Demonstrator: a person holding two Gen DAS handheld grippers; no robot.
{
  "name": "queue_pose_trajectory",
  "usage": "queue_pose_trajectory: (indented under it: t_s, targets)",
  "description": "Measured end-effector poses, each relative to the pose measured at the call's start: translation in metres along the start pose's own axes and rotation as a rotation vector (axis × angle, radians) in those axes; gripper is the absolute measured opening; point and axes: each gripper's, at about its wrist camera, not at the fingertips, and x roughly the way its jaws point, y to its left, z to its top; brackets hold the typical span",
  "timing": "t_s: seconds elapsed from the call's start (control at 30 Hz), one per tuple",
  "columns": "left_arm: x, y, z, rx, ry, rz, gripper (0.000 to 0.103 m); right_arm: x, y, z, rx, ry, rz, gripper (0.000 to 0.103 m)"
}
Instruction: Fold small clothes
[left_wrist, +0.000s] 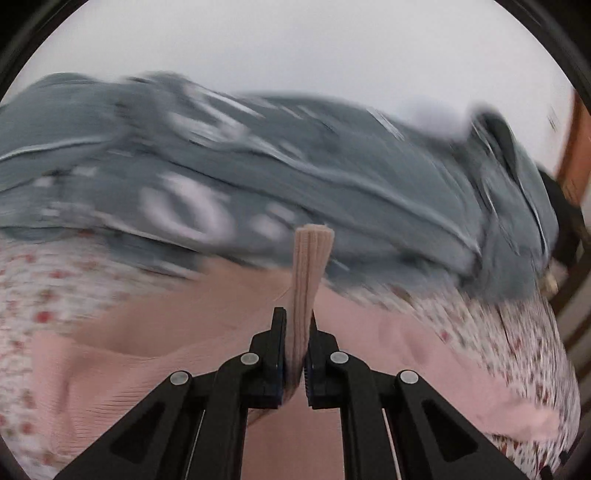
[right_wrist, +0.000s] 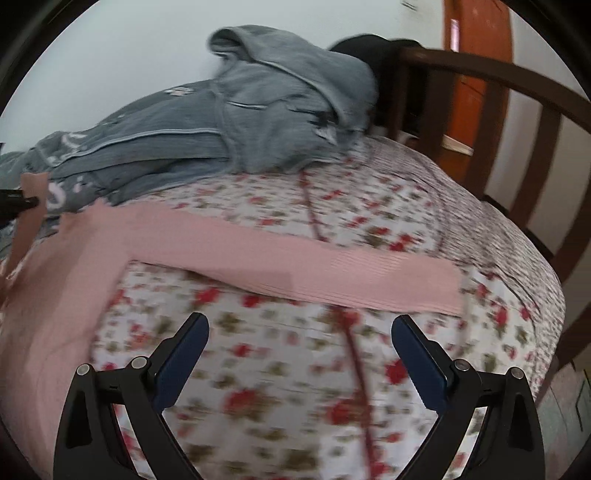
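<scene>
Floral bedding (right_wrist: 280, 369) with red blossoms covers the bed that carries everything, and the right gripper (right_wrist: 300, 354) hangs just above it with its 2 blue-padded fingers (right_wrist: 184, 354) spread wide and nothing between them. Just beyond those fingertips lies the pink ribbed garment (right_wrist: 258, 258), one long sleeve stretched flat across the spread toward the right, the body of it running down the left side of the right wrist view. At that view's far left edge the left gripper (right_wrist: 31, 201) pokes in, pinching a strip of the same pink knit.

From the left wrist camera (badly smeared by motion) the left gripper (left_wrist: 298, 325) is clamped tight on a folded edge of the pink garment (left_wrist: 310, 266), which stands up between the pads and pokes out past the tips; the rest of the knit spreads below and to both sides. Farther back a heap of grey clothing (right_wrist: 266, 110) sits against the white wall (right_wrist: 129, 74). A dark wooden bed rail (right_wrist: 491, 122) curves along the right.
</scene>
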Motion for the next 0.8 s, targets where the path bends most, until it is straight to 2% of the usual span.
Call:
queue_pose_trajectory:
  t_s: [0.07,0.17,0.27,0.37,0.43,0.47,0.5,0.53,0.57,0.63,0.7,0.8]
  targets:
    - [0.028,-0.042,-0.020,0.072,0.072,-0.027,0.008,0.005,-0.014,-0.004,0.019,0.012,-0.017,0.099]
    - [0.050,-0.076,-0.049,0.174,0.143,-0.027,0.008,0.017,-0.032,-0.010,0.041,0.034,-0.035,0.099]
    - [0.053,-0.091,-0.065,0.230,0.161,-0.018,0.008,0.028,-0.044,-0.013,0.058,0.045,-0.044,0.099]
    - [0.050,-0.095,-0.068,0.250,0.172,-0.028,0.009,0.035,-0.054,-0.013,0.079,0.045,-0.055,0.099]
    - [0.049,-0.092,-0.067,0.249,0.189,-0.040,0.013,0.039,-0.064,-0.012,0.115,0.043,-0.056,0.099]
    - [0.049,-0.092,-0.068,0.247,0.203,-0.051,0.024,0.041,-0.070,-0.011,0.140,0.044,-0.049,0.099]
    - [0.049,-0.093,-0.069,0.245,0.219,-0.066,0.050,0.043,-0.074,-0.010,0.154,0.045,-0.043,0.099]
    - [0.050,-0.095,-0.069,0.245,0.227,-0.067,0.067,0.044,-0.080,-0.010,0.177,0.046,-0.037,0.099]
    - [0.043,-0.094,-0.070,0.239,0.214,-0.041,0.090,0.044,-0.083,-0.009,0.190,0.045,-0.033,0.099]
    - [0.036,-0.097,-0.068,0.234,0.169,-0.038,0.090,0.042,-0.091,-0.009,0.212,0.037,-0.029,0.096]
    - [0.026,-0.099,-0.067,0.255,0.154,-0.069,0.091,0.043,-0.099,-0.007,0.236,0.036,-0.036,0.091]
    - [0.010,-0.093,-0.065,0.269,0.123,-0.046,0.091,0.046,-0.110,-0.007,0.288,0.045,-0.034,0.082]
